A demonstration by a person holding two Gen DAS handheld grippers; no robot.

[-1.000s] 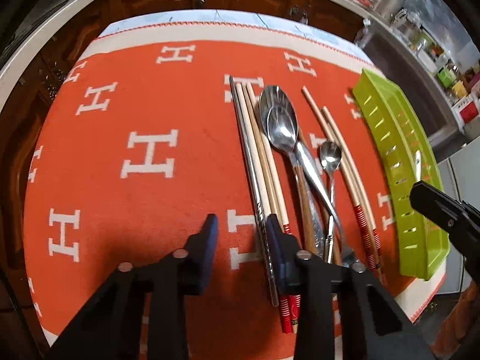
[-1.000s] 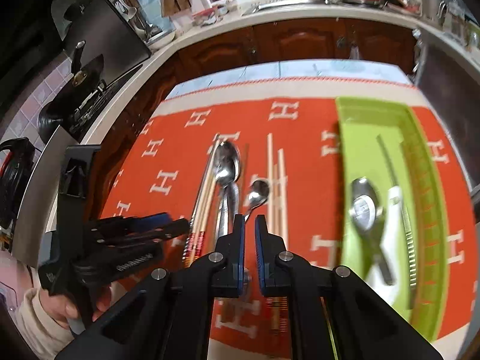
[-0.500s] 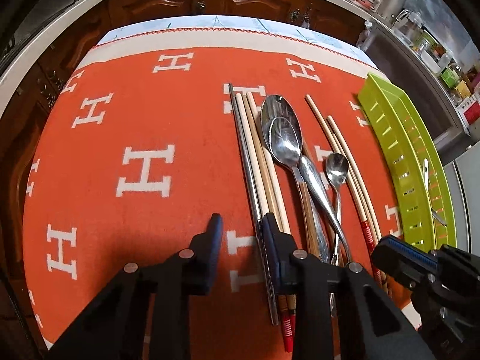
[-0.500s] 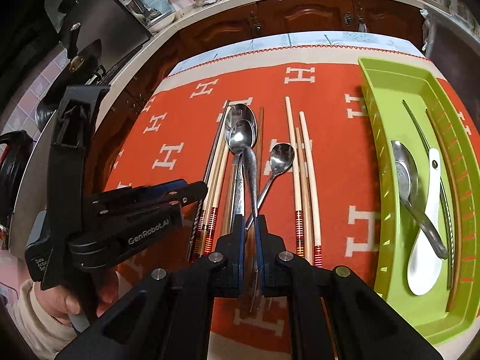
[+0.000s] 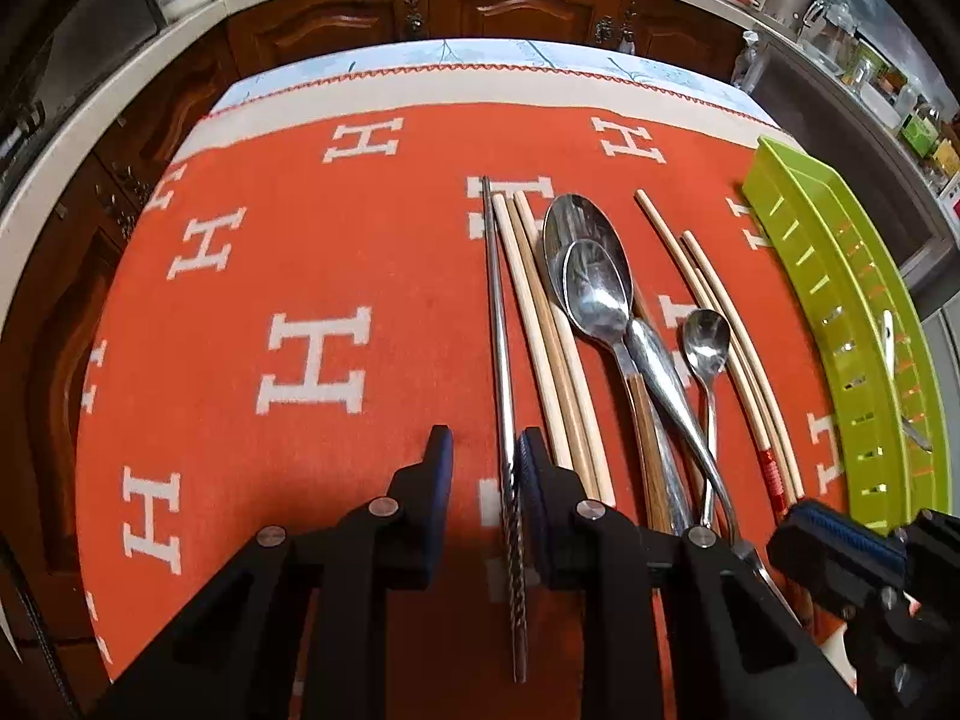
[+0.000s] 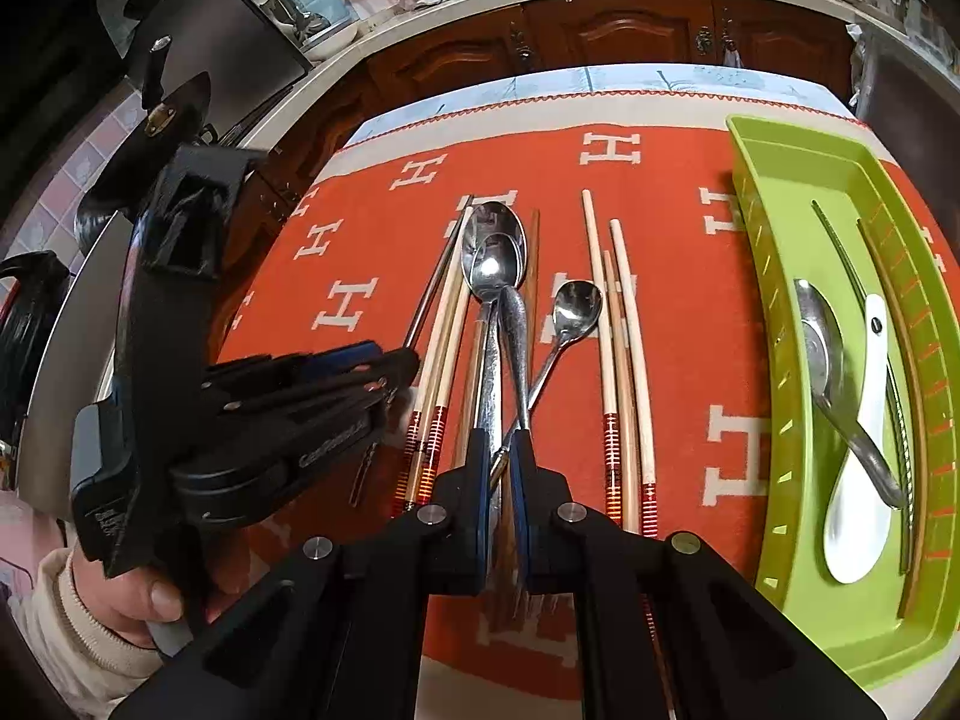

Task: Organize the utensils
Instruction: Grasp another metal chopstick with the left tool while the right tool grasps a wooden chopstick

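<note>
Utensils lie in a row on the orange cloth (image 5: 300, 252). My left gripper (image 5: 480, 456) is open, its fingers either side of a metal chopstick (image 5: 501, 324). Beside it lie wooden chopsticks (image 5: 540, 324), two stacked large spoons (image 5: 591, 276), a small spoon (image 5: 707, 339) and more chopsticks (image 5: 720, 312). My right gripper (image 6: 499, 462) stands with its jaws narrowly apart around the handles of the large spoons (image 6: 493, 264); whether it grips them I cannot tell. The green tray (image 6: 774, 300) at the right holds a metal spoon (image 6: 819, 348), a white spoon (image 6: 864, 432) and chopsticks.
The cloth covers a table whose far edge faces brown cabinets (image 5: 510, 6) and a counter. A stove with a dark pan (image 6: 162, 120) is at the left in the right wrist view. The left gripper's body (image 6: 198, 390) stands close to the right gripper.
My left gripper has shifted right, so the metal chopstick is now between its fingers. My right gripper has moved forward and down onto the large spoons' handles, its gap slightly wider.
</note>
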